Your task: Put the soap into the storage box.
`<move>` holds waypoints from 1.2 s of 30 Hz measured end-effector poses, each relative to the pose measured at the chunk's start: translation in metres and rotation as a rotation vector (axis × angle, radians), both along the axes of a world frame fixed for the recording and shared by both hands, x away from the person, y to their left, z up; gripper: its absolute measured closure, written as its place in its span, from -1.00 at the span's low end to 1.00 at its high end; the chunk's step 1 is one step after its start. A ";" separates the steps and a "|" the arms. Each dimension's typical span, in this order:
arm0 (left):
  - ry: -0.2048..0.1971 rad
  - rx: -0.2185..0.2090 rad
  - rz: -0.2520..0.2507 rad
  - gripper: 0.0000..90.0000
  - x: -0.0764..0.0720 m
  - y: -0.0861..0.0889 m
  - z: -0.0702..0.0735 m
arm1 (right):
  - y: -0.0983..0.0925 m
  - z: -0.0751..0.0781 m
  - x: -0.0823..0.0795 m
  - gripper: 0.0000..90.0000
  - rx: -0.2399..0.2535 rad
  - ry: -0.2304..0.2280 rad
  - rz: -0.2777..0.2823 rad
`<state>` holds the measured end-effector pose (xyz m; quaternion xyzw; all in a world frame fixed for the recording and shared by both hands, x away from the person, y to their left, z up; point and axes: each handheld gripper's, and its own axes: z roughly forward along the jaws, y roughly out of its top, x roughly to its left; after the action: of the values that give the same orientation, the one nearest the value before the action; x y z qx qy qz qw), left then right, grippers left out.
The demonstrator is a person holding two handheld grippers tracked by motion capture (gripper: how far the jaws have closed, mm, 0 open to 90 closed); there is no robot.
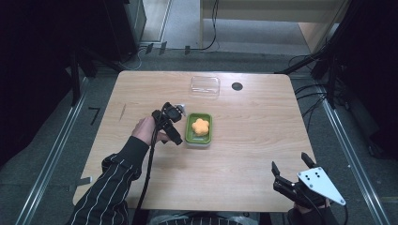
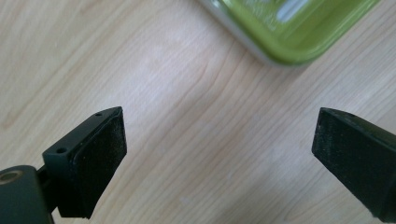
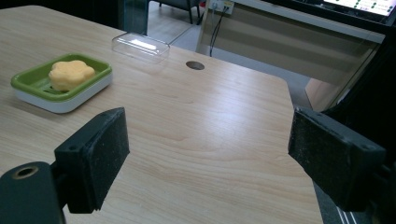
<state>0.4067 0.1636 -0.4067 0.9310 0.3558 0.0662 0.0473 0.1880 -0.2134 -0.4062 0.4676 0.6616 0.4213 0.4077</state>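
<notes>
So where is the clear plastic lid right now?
In the high view the clear plastic lid lies on the table's far side, just left of the round cable hole and beyond the green soap dish, apart from it.

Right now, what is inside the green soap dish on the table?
Inside the green soap dish lies one orange flower-shaped soap, near its middle. Around it the ribbed green floor is bare. The part of the floor directly under the soap is covered, so it cannot be seen.
</notes>
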 end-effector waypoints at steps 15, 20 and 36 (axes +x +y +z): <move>0.023 0.001 0.074 -0.93 -0.030 0.037 -0.009 | 0.006 0.000 0.007 -0.71 0.001 -0.001 0.033; 0.029 0.008 0.093 -0.93 -0.041 0.048 -0.012 | 0.008 0.000 0.009 -0.71 0.004 -0.002 0.040; 0.045 0.017 0.137 -0.95 -0.075 0.073 -0.024 | 0.010 0.001 0.013 -0.71 0.009 -0.005 0.057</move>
<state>0.3320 0.2365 -0.4302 0.9060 0.4192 0.0513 0.0264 0.2011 -0.2032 -0.4055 0.4494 0.6716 0.4370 0.3949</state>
